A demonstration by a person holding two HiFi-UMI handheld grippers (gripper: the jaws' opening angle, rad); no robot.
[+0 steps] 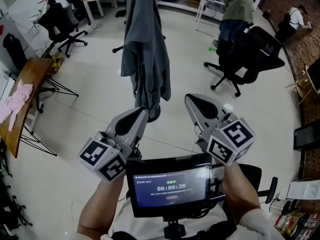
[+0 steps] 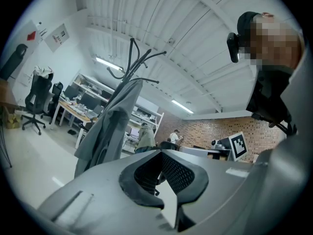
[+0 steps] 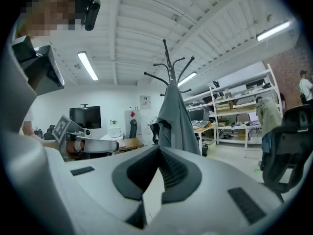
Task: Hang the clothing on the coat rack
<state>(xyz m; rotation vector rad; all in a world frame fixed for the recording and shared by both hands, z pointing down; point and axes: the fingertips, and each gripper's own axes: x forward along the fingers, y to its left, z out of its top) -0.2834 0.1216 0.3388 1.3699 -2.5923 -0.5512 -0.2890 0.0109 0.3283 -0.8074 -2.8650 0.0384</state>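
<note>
1. Looking down in the head view, the left gripper and the right gripper sit side by side above the floor. Both have their fingers clenched, with nothing in them. The grey jacket hangs full length just beyond the left fingers and ahead-left of the right fingers. An office chair stands ahead and to the right of the right fingers. A wooden table carrying a pink cloth lies far to the left of the left fingers.
2. In the left gripper view, the fingers are pressed together and empty. The jacket hangs ahead and to the left of them, apart from them, on the coat rack. The rack's bare hooks curl out above the jacket.
3. In the right gripper view, the fingers are closed on nothing. The jacket hangs on the rack straight ahead of the fingertips, clear of them. The left gripper shows off to the left of the fingers.
</note>
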